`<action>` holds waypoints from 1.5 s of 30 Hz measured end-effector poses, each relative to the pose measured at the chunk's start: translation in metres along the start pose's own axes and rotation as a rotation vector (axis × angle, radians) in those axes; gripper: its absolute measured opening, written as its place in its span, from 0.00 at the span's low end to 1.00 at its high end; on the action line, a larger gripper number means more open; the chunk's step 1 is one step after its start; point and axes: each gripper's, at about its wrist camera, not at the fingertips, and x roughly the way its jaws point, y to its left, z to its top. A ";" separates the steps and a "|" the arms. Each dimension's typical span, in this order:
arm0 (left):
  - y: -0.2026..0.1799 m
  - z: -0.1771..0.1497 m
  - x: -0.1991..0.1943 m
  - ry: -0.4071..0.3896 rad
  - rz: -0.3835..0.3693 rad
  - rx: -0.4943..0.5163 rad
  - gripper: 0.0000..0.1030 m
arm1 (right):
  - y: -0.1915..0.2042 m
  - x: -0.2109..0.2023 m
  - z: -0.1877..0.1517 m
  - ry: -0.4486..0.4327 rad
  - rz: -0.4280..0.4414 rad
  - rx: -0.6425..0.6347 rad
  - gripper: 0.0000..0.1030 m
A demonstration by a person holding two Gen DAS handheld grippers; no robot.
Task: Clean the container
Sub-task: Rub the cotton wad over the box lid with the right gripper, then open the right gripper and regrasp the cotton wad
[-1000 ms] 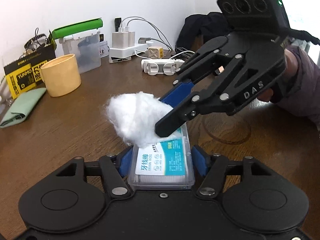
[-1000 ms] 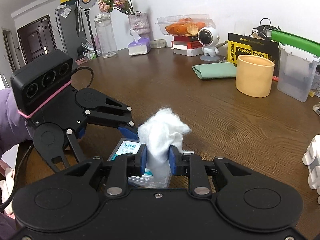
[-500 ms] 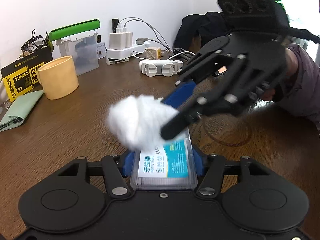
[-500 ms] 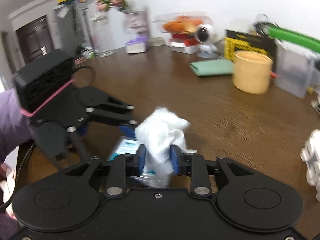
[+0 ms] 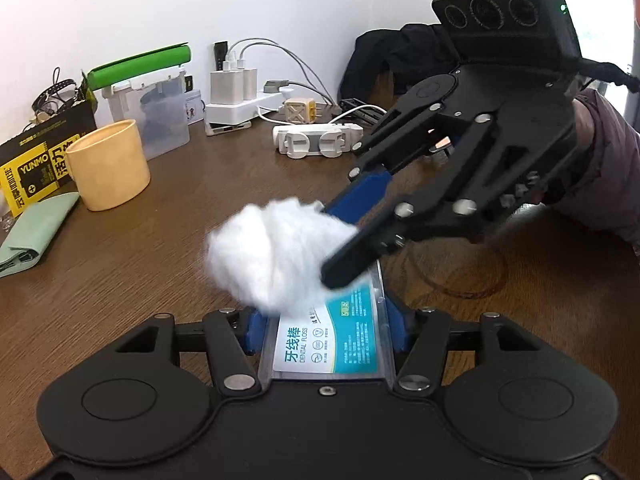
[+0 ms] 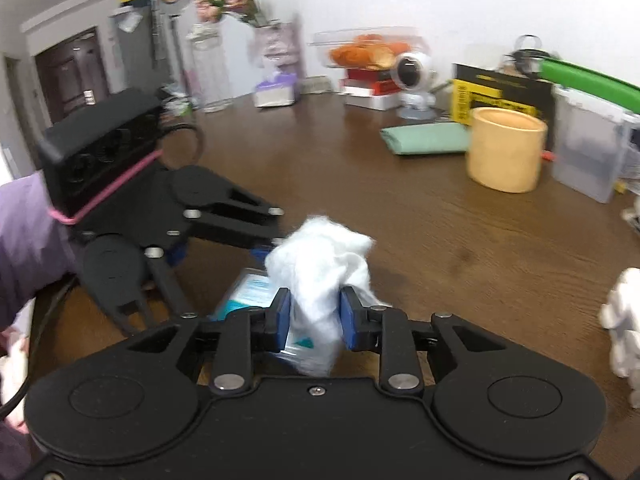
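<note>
Both tongs are built of matte black plastic, with flat linkage bars joined by silver screws and two round discs moulded into each base. The left tongs (image 5: pixel 326 334) and the right tongs (image 6: pixel 313 318) are tipped with blue pads. A black three-lens camera block is carried on each; one is banded in pink elastic. Purple sleeves are worn.
</note>
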 end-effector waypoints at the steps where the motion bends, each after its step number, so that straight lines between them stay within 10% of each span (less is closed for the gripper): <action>1: 0.000 0.000 0.000 0.000 0.005 -0.005 0.55 | -0.002 0.000 0.000 -0.003 -0.015 0.006 0.27; 9: -0.002 -0.001 -0.001 -0.006 0.025 -0.002 0.56 | -0.011 -0.001 0.000 -0.025 0.000 0.066 0.26; 19: -0.010 -0.002 -0.004 -0.014 0.044 0.042 0.61 | 0.000 0.006 0.000 0.031 0.271 0.090 0.28; 23: -0.013 -0.005 -0.011 0.010 0.097 0.112 0.87 | 0.002 0.004 0.000 0.037 0.249 0.059 0.33; 29: -0.004 -0.013 -0.022 0.040 0.039 0.095 0.89 | 0.006 -0.001 0.002 0.040 0.218 0.027 0.42; 40: 0.000 -0.015 -0.021 0.016 -0.052 0.050 0.67 | -0.006 -0.038 0.013 -0.195 0.163 0.059 0.50; 45: -0.001 -0.015 -0.021 0.012 -0.050 0.052 0.67 | -0.014 -0.001 0.006 -0.081 0.091 0.133 0.50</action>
